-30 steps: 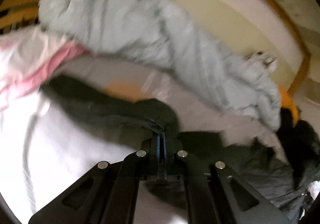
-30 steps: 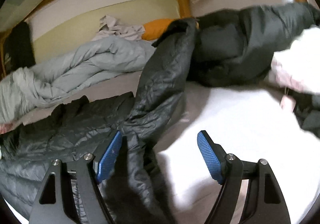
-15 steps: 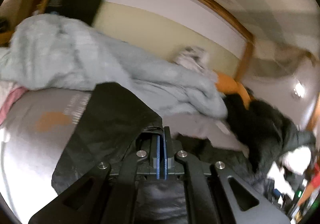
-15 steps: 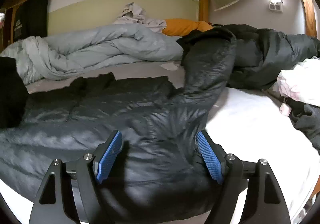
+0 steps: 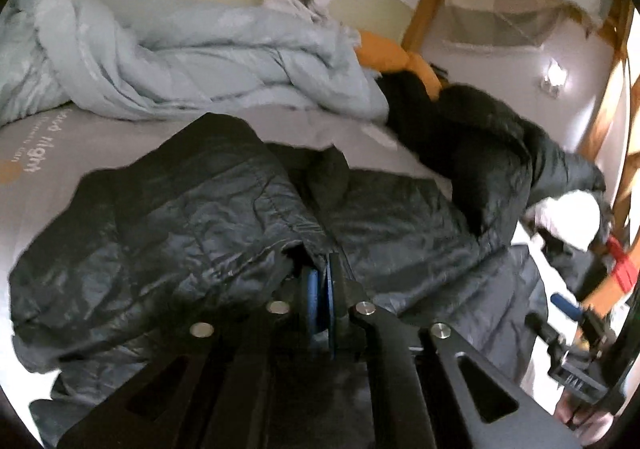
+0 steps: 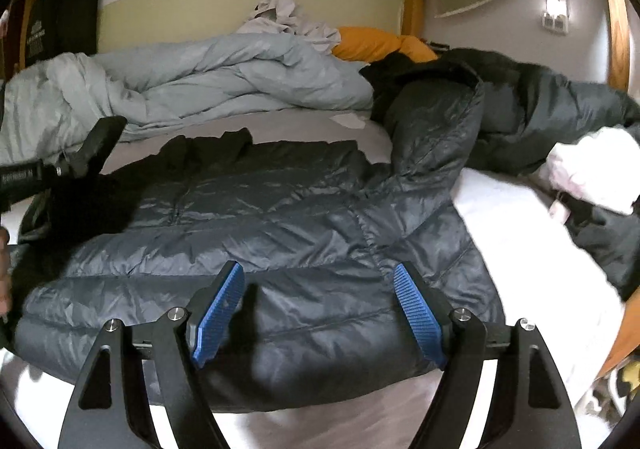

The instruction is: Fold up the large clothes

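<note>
I am steering two hand-held grippers over a bed (image 6: 532,209), where a dark grey puffer jacket (image 6: 280,233) lies spread on the pale sheet.

My left gripper (image 5: 320,281) has its blue fingers (image 5: 310,301) nearly together and just starting to part, with a fold of the jacket's sleeve (image 5: 180,217) pinched between them. That sleeve is lifted and doubled over the jacket's body.

My right gripper (image 6: 320,305) hangs over the jacket's near hem, its fingers (image 6: 220,309) spread wide and grasping nothing; the fabric sits below and between them, and I cannot tell whether they touch it.

The jacket's long axis, hem to collar, runs away from the right gripper toward the headboard. Its other sleeve (image 6: 436,129) sticks up and away at the right, draped against a black fur-trimmed coat (image 6: 540,105). My judgement: that sleeve is the next part to fold in, and the right gripper is the nearer one, with the sleeve lying ahead and to its right.

Behind the jacket lies a rumpled light blue duvet (image 6: 224,77), with an orange pillow (image 6: 380,43) beyond it.

Printed writing on the grey sheet (image 5: 38,145) in the left view reads partly as "night"; the rest is too blurred. Lettering on a black hanging garment (image 6: 60,17) at the far left is unreadable.
</note>
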Tool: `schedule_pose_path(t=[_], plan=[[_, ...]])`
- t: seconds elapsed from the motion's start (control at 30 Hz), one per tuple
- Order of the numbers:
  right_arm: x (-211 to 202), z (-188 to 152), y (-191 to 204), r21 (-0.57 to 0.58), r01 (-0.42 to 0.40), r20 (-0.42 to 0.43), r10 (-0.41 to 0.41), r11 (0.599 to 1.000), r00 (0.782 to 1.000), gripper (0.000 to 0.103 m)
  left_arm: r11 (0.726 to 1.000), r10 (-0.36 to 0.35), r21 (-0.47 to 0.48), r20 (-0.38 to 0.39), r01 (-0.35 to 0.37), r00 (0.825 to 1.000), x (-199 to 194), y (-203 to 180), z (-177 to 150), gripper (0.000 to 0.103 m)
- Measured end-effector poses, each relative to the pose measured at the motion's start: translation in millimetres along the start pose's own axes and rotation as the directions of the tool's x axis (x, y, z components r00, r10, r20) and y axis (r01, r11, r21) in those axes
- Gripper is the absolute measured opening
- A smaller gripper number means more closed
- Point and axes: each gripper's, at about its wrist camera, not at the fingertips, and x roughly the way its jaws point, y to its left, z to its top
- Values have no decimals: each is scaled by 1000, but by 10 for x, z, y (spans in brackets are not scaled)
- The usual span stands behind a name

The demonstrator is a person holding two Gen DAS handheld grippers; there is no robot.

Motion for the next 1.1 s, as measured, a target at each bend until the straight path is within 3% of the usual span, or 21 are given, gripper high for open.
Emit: schedule_pose_path(t=[0.07, 0.1, 0.13, 0.33, 0.6, 0.73, 0.8, 0.93, 1.03, 1.1], plan=[[-30, 58, 18, 4, -1, 9, 1, 1000, 1000, 79, 1000, 22, 3, -11, -21, 1000, -1, -24, -5, 30], [-47, 78, 34, 1, 0, 14, 0, 1000, 1000, 79, 1000, 24, 5, 1, -24, 1000, -43, -50, 8, 46], [-66, 94, 62, -10, 3, 20, -3, 1000, 1000, 79, 1000, 21, 13, 20, -21, 1000, -92, -85, 17, 54], [-132, 106, 192, -77, 11, 50, -7, 997, 999, 79, 995, 12, 92, 128, -24, 992, -512, -318, 165, 75], [-144, 198, 189, -43, -25, 53, 27, 999, 998, 79, 998, 36, 32, 275, -46, 961, -1063, -220, 419, 81], [-73, 546, 343, 4, -138, 19, 138, 990, 990, 79, 993, 103, 17, 326, -115, 940, -1297, -85, 528, 82], [-12, 726, 553, -29, -174, -26, 173, 984, 985, 79, 989, 144, -10, 339, -149, 930, -1401, 62, 580, 82], [-81, 974, 1010, -122, -318, -3, 320, 940, 948, 79, 966, 257, -112, 305, -233, 917, -1492, 475, 663, 82], [-177, 1111, 1391, -172, -374, 43, 386, 911, 921, 86, 948, 315, -129, 277, -289, 908, -1507, 674, 700, 82], [-154, 1137, 1631, -209, -403, 17, 415, 891, 910, 86, 941, 334, -167, 292, -296, 896, -1598, 817, 715, 82]])
